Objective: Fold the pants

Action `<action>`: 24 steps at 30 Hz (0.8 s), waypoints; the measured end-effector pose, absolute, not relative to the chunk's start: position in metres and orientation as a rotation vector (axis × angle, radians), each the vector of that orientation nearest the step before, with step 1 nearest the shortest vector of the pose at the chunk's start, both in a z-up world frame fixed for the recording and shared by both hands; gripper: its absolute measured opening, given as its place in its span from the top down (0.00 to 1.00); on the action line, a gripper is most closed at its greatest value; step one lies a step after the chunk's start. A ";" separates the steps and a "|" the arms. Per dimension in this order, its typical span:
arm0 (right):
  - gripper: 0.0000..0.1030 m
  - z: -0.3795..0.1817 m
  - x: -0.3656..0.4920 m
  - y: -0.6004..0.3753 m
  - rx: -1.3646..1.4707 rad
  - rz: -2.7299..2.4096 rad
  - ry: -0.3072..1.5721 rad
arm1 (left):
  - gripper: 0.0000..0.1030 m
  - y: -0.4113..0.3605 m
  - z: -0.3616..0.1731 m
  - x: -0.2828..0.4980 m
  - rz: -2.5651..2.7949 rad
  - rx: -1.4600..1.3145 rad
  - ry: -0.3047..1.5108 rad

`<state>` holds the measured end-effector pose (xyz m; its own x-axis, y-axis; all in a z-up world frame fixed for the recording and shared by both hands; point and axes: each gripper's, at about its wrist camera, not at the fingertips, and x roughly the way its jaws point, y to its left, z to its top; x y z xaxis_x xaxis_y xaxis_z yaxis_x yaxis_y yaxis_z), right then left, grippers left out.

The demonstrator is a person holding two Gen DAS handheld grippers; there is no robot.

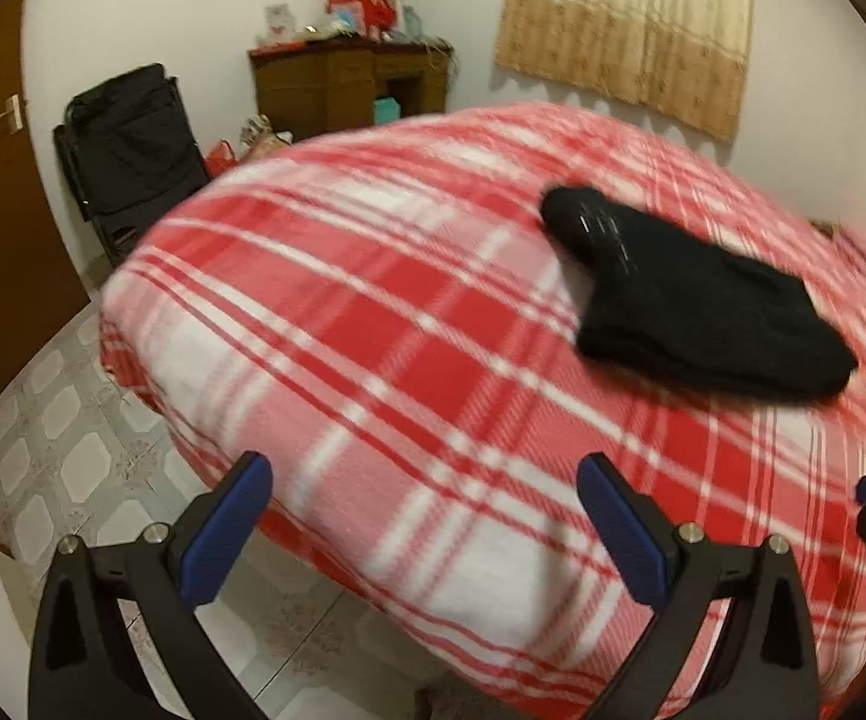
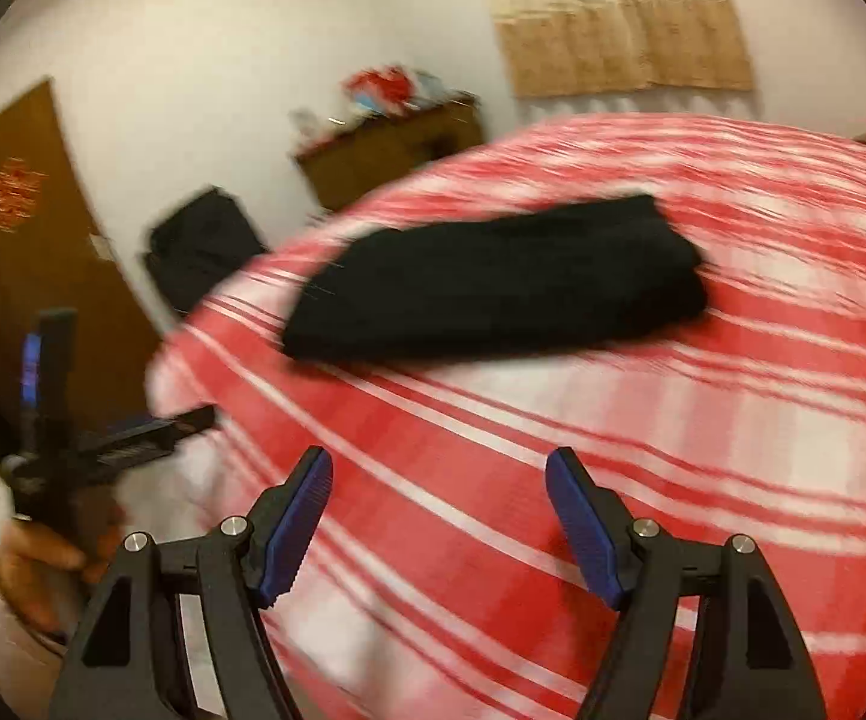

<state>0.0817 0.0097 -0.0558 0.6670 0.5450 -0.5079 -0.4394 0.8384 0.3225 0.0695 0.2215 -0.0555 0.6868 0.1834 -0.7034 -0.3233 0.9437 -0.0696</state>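
Both grippers (image 1: 424, 480) (image 2: 439, 474) gape empty near the blanket's (image 1: 373, 330) edge, folded pants (image 1: 697, 306) well apart

Left hand-held gripper (image 1: 424, 471) and right hand-held gripper (image 2: 439, 465) apparently gape wide, empty.

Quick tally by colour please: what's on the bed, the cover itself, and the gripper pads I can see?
Black: 1, the folded pants lying on the bed.
Red-and-white plaid: 1, the blanket covering the bed.
Blue: 4 pads, two on the left gripper, two on the right gripper, both open and empty.
Total: 6
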 end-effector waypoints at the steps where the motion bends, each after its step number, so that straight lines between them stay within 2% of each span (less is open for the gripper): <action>1: 0.27 -0.055 0.092 0.024 0.194 0.616 0.647 | 0.00 0.224 -0.052 0.070 0.301 -0.189 0.750; 9: 0.27 -0.076 0.178 0.125 0.239 0.699 0.733 | 0.00 0.273 -0.037 0.060 0.407 -0.190 0.689; 14: 0.27 -0.062 0.202 0.125 0.346 0.703 0.598 | 0.00 0.291 -0.047 0.063 0.421 -0.267 0.708; 16: 0.27 -0.073 0.218 0.144 0.282 0.670 0.700 | 0.00 0.294 -0.051 0.065 0.412 -0.294 0.716; 19: 0.19 -0.073 0.210 0.158 0.166 0.670 0.657 | 0.00 0.291 -0.053 0.065 0.396 -0.295 0.725; 20: 0.19 -0.071 0.210 0.159 0.148 0.663 0.646 | 0.00 0.289 -0.053 0.066 0.390 -0.285 0.727; 22: 0.19 -0.069 0.216 0.148 0.262 0.674 0.623 | 0.00 0.286 -0.055 0.067 0.390 -0.274 0.736; 24: 0.18 -0.077 0.226 0.147 0.373 0.786 0.728 | 0.00 0.284 -0.056 0.068 0.377 -0.280 0.744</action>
<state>0.2259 0.1468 -0.0769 0.4854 0.7496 -0.4500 -0.5057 0.6606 0.5549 0.0684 0.2840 -0.0562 0.6742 0.2324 -0.7010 -0.4275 0.8968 -0.1137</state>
